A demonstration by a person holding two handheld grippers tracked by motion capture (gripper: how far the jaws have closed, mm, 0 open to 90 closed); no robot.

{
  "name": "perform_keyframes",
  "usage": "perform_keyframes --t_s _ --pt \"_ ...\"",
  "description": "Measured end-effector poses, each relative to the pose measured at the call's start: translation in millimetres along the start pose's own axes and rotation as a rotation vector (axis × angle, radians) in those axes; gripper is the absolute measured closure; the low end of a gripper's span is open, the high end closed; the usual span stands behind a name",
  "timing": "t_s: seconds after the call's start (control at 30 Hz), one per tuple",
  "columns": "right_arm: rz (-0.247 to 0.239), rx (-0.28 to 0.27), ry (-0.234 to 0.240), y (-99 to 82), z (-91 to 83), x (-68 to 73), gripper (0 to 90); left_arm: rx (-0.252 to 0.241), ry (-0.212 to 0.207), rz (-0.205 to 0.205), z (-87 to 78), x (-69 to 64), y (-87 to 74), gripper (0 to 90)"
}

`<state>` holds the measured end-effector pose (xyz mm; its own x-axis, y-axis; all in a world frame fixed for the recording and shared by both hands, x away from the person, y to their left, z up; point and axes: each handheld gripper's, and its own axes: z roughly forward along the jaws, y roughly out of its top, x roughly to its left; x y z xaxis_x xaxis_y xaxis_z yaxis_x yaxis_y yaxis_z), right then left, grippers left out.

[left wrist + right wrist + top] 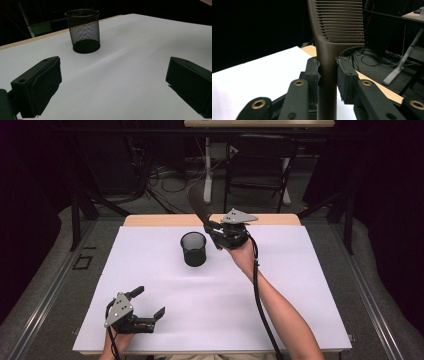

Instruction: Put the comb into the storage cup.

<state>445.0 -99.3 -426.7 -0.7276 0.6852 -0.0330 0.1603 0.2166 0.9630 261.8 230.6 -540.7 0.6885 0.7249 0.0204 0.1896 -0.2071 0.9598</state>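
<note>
Around us the room was dark, with cables and a folding chair behind the white-covered worktop [300,320]. Our right claw [214,231] was raised near the far edge, clenched on the handle of a long dark brown plastic comb [198,204]. In the right gripper view the comb's handle [326,82] stood between the two jaws, both pressed against it, with the toothed part above. From the high view, its long axis ran up and away from the claw, leaning toward the left far corner.

The black wire-mesh cup [193,248] stood upright on the worktop just to the left of that claw and a little nearer to us, its mouth open and nothing in it that we could see. We judged that the comb would have to tip handle-down and shift left to meet that mouth. The right hand was far closer to the cup.

Our left claw [150,303] rested by the near left corner, released and holding nothing, well apart from the cup [83,31]. Nothing stood in the way.
</note>
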Motion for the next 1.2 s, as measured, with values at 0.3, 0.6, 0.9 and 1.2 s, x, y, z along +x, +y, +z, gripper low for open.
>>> perform_keyframes --t_s 0.3,0.6,0.9,1.2 --pt "-0.011 -0.015 0.010 4.3 4.2 3.6 72.4 -0.006 0.003 -0.002 -1.0 0.2 -0.1 0.4" --pt "-0.005 -0.020 0.011 6.5 7.8 2.2 72.5 -0.006 -0.001 0.000 -0.8 -0.4 0.1 0.4" --pt "-0.019 -0.023 0.019 12.0 11.1 4.7 72.5 -0.001 -0.007 0.007 0.1 -1.1 0.0 0.4" --pt "-0.029 -0.038 0.025 13.7 19.8 6.2 72.5 -0.005 -0.007 0.005 -0.7 -0.4 -0.1 0.4"
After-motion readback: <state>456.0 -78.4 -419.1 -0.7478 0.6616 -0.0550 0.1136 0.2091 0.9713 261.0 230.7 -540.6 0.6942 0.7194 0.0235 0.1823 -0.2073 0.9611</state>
